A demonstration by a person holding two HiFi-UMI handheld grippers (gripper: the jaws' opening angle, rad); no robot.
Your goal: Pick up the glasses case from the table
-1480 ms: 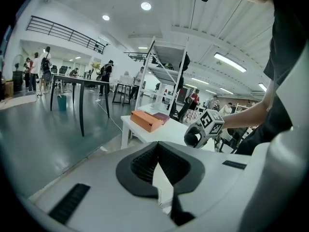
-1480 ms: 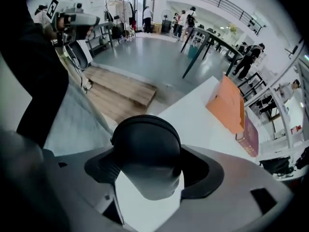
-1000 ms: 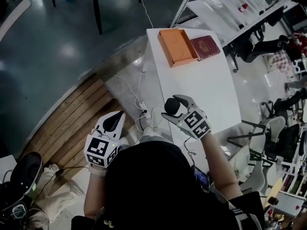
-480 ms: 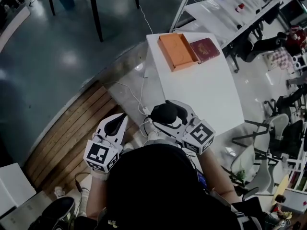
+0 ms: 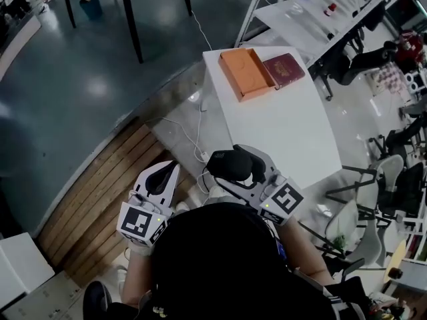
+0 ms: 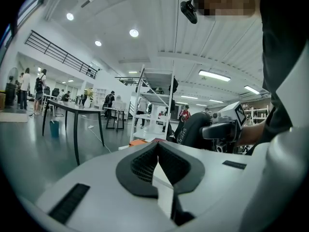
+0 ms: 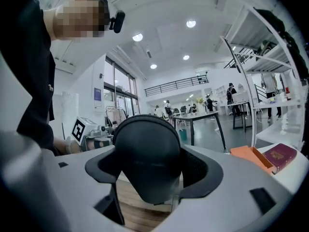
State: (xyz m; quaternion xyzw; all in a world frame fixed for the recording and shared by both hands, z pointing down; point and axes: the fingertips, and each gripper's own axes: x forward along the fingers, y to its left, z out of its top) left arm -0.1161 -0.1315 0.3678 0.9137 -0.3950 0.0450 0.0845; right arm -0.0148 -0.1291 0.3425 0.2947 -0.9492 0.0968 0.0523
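Noted: the glasses case [image 5: 228, 163] is plain black. The right gripper [image 5: 235, 169] and left gripper [image 5: 162, 173] have white shells, with black ribbed fingers [image 6: 140, 166]. Each marker cube [image 5: 141, 220] bears black-and-white squares. The table [image 5: 280, 125] is white, the box [image 5: 245, 72] orange, the booklet [image 5: 285, 69] maroon. The floor [image 5: 100, 79] is dark grey, the planks [image 5: 93, 185] brown.

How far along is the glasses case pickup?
Done: the glasses case is clamped in the right gripper and off the table, wooden floor showing beneath it. In hand: just holding it. Left: nothing apparent; the left gripper is shut and empty.
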